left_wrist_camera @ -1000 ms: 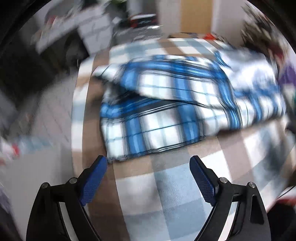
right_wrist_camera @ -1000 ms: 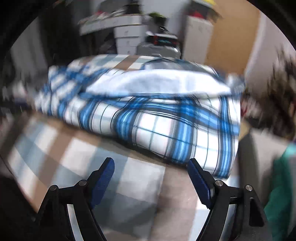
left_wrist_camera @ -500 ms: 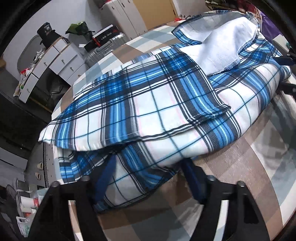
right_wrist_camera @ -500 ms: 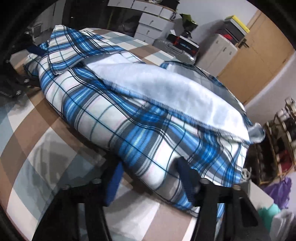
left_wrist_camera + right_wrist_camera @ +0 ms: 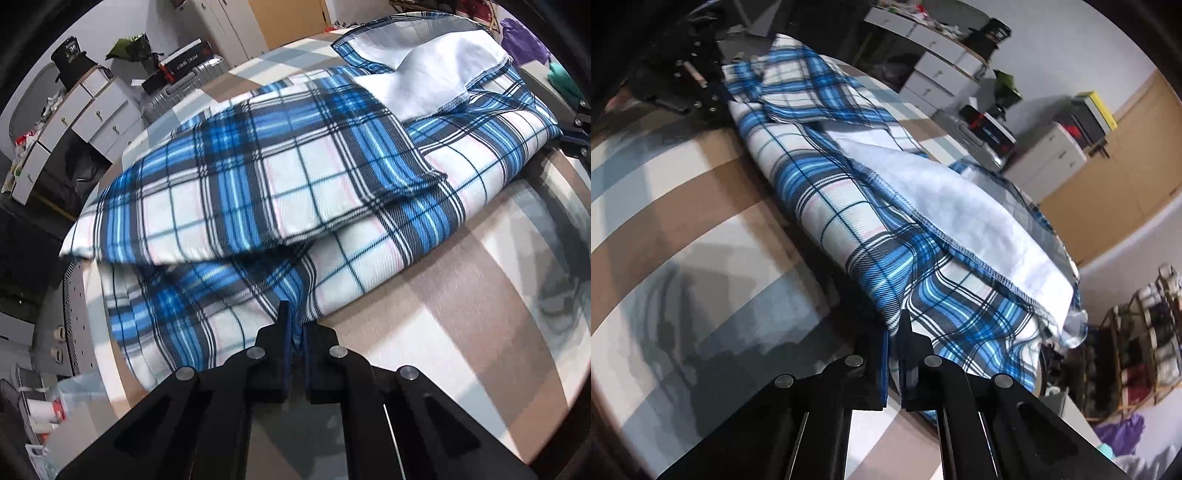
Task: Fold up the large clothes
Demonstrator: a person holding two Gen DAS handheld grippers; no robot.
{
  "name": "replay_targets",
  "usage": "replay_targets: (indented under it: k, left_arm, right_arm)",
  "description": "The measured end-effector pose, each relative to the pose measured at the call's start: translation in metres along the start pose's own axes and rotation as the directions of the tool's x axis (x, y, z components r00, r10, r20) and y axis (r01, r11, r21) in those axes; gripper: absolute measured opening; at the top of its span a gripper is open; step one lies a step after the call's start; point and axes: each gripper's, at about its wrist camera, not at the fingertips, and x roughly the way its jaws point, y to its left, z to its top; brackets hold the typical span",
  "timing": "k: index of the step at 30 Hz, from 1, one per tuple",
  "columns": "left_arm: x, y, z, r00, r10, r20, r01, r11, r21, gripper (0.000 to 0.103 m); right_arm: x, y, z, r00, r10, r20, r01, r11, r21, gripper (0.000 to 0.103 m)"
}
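Note:
A blue, white and black plaid garment (image 5: 295, 177) with a pale inner lining (image 5: 424, 70) lies partly folded on a table with a brown, grey and white checked cloth (image 5: 461, 295). My left gripper (image 5: 295, 332) is shut on the garment's near hem. My right gripper (image 5: 894, 332) is shut on the near edge of the same garment (image 5: 849, 206) at its other end. The right gripper's body shows at the right edge of the left wrist view (image 5: 576, 133); the left gripper's body shows at the top left of the right wrist view (image 5: 694, 85).
White drawer units (image 5: 74, 122) and a silver suitcase (image 5: 184, 85) stand behind the table. Wooden cabinet doors (image 5: 1126, 177) and a shoe rack (image 5: 1145, 339) are on the right. Clutter lies on the floor to the left (image 5: 40, 406).
Both grippers moved in to the garment's near edge and closed on it; a second ago both were open and back from the cloth.

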Motion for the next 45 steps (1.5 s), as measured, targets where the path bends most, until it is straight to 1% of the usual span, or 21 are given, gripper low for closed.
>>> replay_targets:
  k: [8, 14, 16, 17, 18, 20, 22, 24, 25, 26, 28, 29, 30, 32, 36, 38, 40, 42, 43, 44, 45]
  left_arm:
    - [-0.037, -0.022, -0.060, 0.993, -0.121, 0.001, 0.121, 0.992, -0.031, 0.000]
    - [-0.084, -0.004, -0.092, 0.992, -0.084, 0.099, 0.100, 0.980, -0.174, 0.001]
    - [-0.083, 0.013, -0.097, 0.995, -0.057, 0.079, 0.077, 0.959, -0.272, 0.029]
    - [-0.081, 0.018, -0.097, 0.996, -0.045, 0.072, 0.066, 0.944, -0.323, 0.070]
    - [-0.077, 0.030, -0.095, 0.996, -0.041, 0.081, 0.069, 0.921, -0.384, 0.085]
    - [-0.072, 0.046, -0.105, 0.982, -0.103, 0.160, 0.172, 0.838, -0.518, 0.085]
    - [-0.052, 0.056, -0.100, 0.968, -0.188, 0.167, 0.251, 0.763, -0.596, 0.085]
    - [-0.033, 0.065, -0.092, 0.970, -0.194, 0.149, 0.244, 0.708, -0.663, 0.085]
    - [-0.026, 0.066, -0.088, 0.968, -0.207, 0.144, 0.250, 0.704, -0.665, 0.085]
    - [-0.018, 0.067, -0.082, 0.972, -0.199, 0.127, 0.232, 0.707, -0.668, 0.085]
    - [-0.012, 0.070, -0.077, 0.974, -0.189, 0.124, 0.223, 0.703, -0.676, 0.085]
    - [-0.007, 0.071, -0.073, 0.972, -0.200, 0.123, 0.230, 0.698, -0.678, 0.085]
    - [-0.006, 0.073, -0.073, 0.971, -0.210, 0.118, 0.233, 0.692, -0.683, 0.085]
    - [-0.001, 0.078, -0.075, 0.964, -0.239, 0.114, 0.251, 0.681, -0.688, 0.085]
    - [-0.001, 0.080, -0.068, 0.964, -0.225, 0.140, 0.260, 0.706, -0.659, 0.080]
    - [0.000, 0.084, -0.066, 0.962, -0.220, 0.164, 0.273, 0.704, -0.656, 0.065]
    - [-0.005, 0.084, -0.070, 0.954, -0.225, 0.198, 0.299, 0.685, -0.664, 0.060]
    - [-0.003, 0.083, -0.067, 0.960, -0.211, 0.183, 0.279, 0.707, -0.649, 0.020]
    - [0.000, 0.084, -0.065, 0.961, -0.215, 0.171, 0.275, 0.717, -0.641, 0.009]
    - [0.004, 0.083, -0.062, 0.955, -0.243, 0.170, 0.295, 0.716, -0.633, 0.005]
    - [0.005, 0.084, -0.058, 0.955, -0.243, 0.172, 0.297, 0.718, -0.629, 0.004]
  right_arm:
    - [-0.049, 0.032, -0.049, 0.999, 0.049, 0.008, -0.049, 0.999, -0.020, 0.002]
    - [-0.071, 0.026, -0.091, 0.998, 0.001, -0.066, 0.002, 0.999, 0.050, 0.000]
    - [-0.080, 0.014, -0.097, 0.997, 0.045, -0.056, -0.034, 0.983, 0.180, 0.005]
    - [-0.085, 0.008, -0.098, 0.996, 0.082, -0.040, -0.069, 0.966, 0.251, 0.019]
    - [-0.090, 0.002, -0.098, 0.994, 0.109, -0.014, -0.099, 0.939, 0.328, 0.028]
    - [-0.102, -0.006, -0.101, 0.988, 0.143, 0.061, -0.155, 0.880, 0.448, 0.063]
    - [-0.105, -0.017, -0.106, 0.963, 0.219, 0.155, -0.268, 0.756, 0.597, 0.069]
    - [-0.092, -0.032, -0.113, 0.899, 0.352, 0.261, -0.421, 0.532, 0.734, 0.070]
    - [-0.084, -0.034, -0.116, 0.870, 0.391, 0.300, -0.462, 0.435, 0.773, 0.074]
    - [-0.068, -0.036, -0.123, 0.815, 0.457, 0.358, -0.508, 0.265, 0.819, 0.077]
    - [-0.045, -0.033, -0.136, 0.720, 0.519, 0.461, -0.546, 0.012, 0.838, 0.077]
    - [-0.034, -0.032, -0.140, 0.686, 0.520, 0.509, -0.551, -0.086, 0.830, 0.077]
    - [-0.024, -0.031, -0.143, 0.672, 0.513, 0.533, -0.534, -0.162, 0.830, 0.077]
    - [-0.013, -0.031, -0.149, 0.693, 0.465, 0.551, -0.501, -0.239, 0.832, 0.077]
    - [-0.001, -0.038, -0.148, 0.752, 0.393, 0.529, -0.467, -0.249, 0.849, 0.077]
    - [0.006, -0.040, -0.140, 0.793, 0.365, 0.487, -0.442, -0.205, 0.873, 0.078]
    - [0.007, -0.040, -0.131, 0.827, 0.323, 0.460, -0.428, -0.169, 0.888, 0.080]
    - [0.007, -0.042, -0.120, 0.846, 0.307, 0.436, -0.421, -0.120, 0.899, 0.080]
    - [0.007, -0.043, -0.112, 0.868, 0.297, 0.398, -0.397, -0.067, 0.915, 0.075]
    - [0.008, -0.042, -0.106, 0.882, 0.291, 0.370, -0.376, -0.038, 0.926, 0.061]
    - [0.007, -0.043, -0.097, 0.911, 0.275, 0.308, -0.328, 0.031, 0.944, 0.050]
